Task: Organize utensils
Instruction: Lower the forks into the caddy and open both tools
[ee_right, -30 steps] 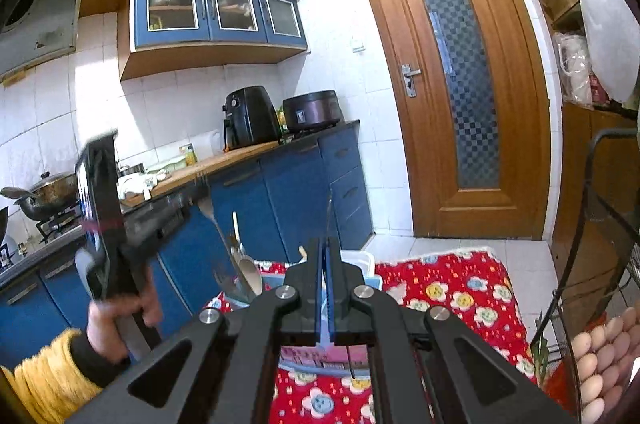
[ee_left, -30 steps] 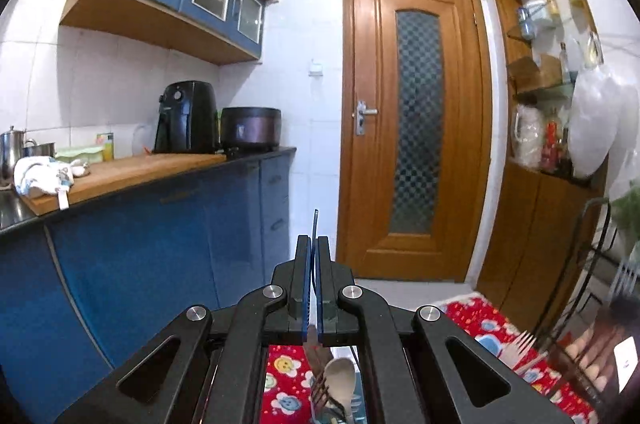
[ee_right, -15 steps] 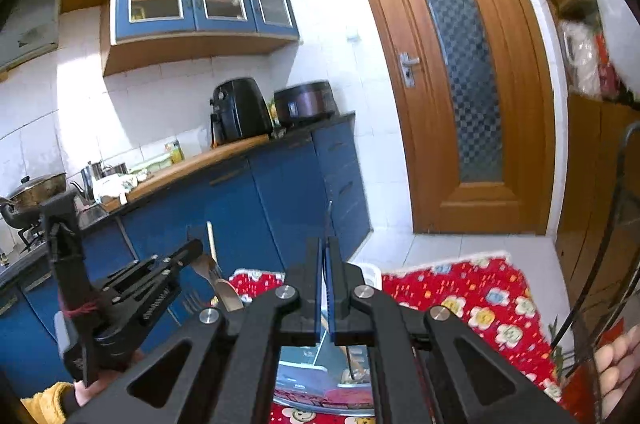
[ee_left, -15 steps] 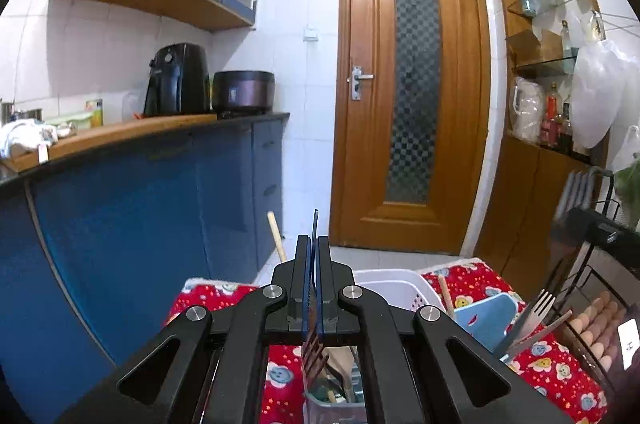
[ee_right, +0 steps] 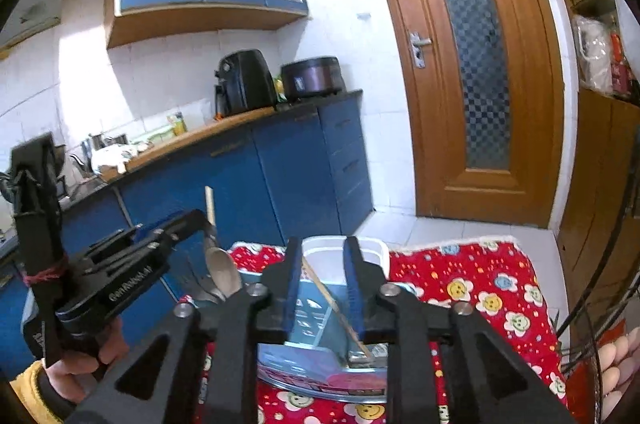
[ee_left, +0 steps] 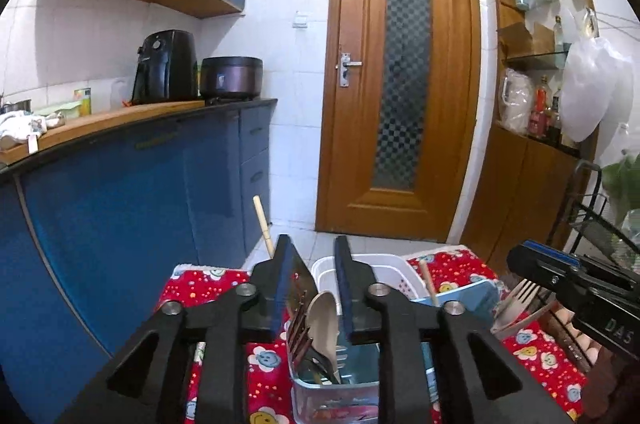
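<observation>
Wooden and pale, a spoon [ee_left: 322,320] is seen bowl-up between the fingers of the left claw [ee_left: 313,244], with metal forks [ee_left: 298,328] packed against it at 9 o'clock. All of them are stood in a clear tub [ee_left: 336,396] at 6 o'clock in the left wrist view, on a red flowered cloth [ee_left: 200,288]. The jaws of this claw have just been opening and are parted. No pad can be seen to press on the spoon, so it is judged released.

The right claw [ee_right: 323,244] has likewise just been opening. A thin wooden stick [ee_right: 336,308] is framed between its parted fingers — slanted from 11 o'clock down to 5 o'clock, its lower end sunk in a second clear tub [ee_right: 320,368]. It is touched by neither pad, so nothing is gripped there either.

A white basket [ee_left: 384,264] is set just beyond both tubs, at 12 o'clock.

The coming move is judged to turn on one relation: the long axes of the spoon and forks run nearly upright, straight up into the gap of the left claw, which is much the nearer to them. A lift along that axis would be needed to clear them. A sideways pull could catch a handle and tip the tub — the stick's slant poses the same risk for the right claw.
</observation>
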A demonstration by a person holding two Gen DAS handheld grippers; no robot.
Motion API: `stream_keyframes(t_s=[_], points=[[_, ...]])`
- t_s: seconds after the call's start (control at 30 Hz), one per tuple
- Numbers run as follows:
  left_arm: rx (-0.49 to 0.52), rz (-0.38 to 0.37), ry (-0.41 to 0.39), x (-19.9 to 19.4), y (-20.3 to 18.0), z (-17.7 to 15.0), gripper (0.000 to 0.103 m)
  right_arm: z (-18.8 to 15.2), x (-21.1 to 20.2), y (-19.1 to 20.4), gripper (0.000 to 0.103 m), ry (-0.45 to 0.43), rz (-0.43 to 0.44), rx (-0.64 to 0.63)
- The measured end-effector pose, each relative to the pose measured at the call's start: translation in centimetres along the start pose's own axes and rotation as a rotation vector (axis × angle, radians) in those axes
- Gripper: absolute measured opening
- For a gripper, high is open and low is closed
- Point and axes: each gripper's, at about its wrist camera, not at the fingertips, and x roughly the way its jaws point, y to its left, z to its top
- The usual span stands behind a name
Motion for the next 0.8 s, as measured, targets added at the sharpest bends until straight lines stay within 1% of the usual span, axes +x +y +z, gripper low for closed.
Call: stream_keyframes(t_s=[0.07, 0.1, 0.17, 0.3, 0.37, 0.4, 0.47, 0.6, 0.7, 0.77, 0.8], points=[[-0.008, -0.004, -0.013, -0.9, 0.0, 0.4, 0.037, 0.4, -0.8, 0.4, 0.030, -0.020, 0.004, -0.012], [-0.011, -0.006, -0.017, -1.2, 0.0, 0.5, 0.038, 0.6, -1.4, 0.7, 0.031, -0.031, 0.007, -0.019], [-0.013, -0.013, -0.025, -2.4, 0.0, 0.8, 0.042, 0.8, -2.3, 1.1, 0.038, -0.046, 0.016, -0.026], [-0.020, -0.020, -0.032, -4.3, 0.0, 1.0, 0.057, 0.6, -4.0, 1.8, 0.042, -0.058, 0.027, -0.029], [-0.014, -0.020, -0.035, -5.5, -0.1, 0.9, 0.059, 0.3, -5.0, 2.2, 0.046, -0.062, 0.029, -0.034], [-0.009, -0.018, -0.034, -6.0, -0.2, 0.8, 0.060, 0.1, -5.3, 2.4, 0.047, -0.062, 0.031, -0.034], [0.002, -0.014, -0.034, -7.3, -0.5, 0.3, 0.064, -0.4, -6.1, 2.7, 0.052, -0.059, 0.036, -0.033], [0.000, -0.019, -0.031, -9.1, -0.8, -0.8, 0.071, -1.9, -7.3, 3.3, 0.057, -0.046, 0.045, -0.020], [0.000, -0.022, -0.008, -10.1, -1.1, -2.0, 0.072, -3.2, -8.0, 3.7, 0.063, -0.038, 0.041, -0.016], [0.000, -0.026, 0.000, -10.6, -1.2, -2.6, 0.072, -4.2, -8.4, 4.0, 0.069, -0.028, 0.033, -0.015], [-0.004, -0.029, 0.003, -10.9, -1.3, -3.1, 0.072, -4.6, -8.5, 4.0, 0.070, -0.025, 0.026, -0.010]])
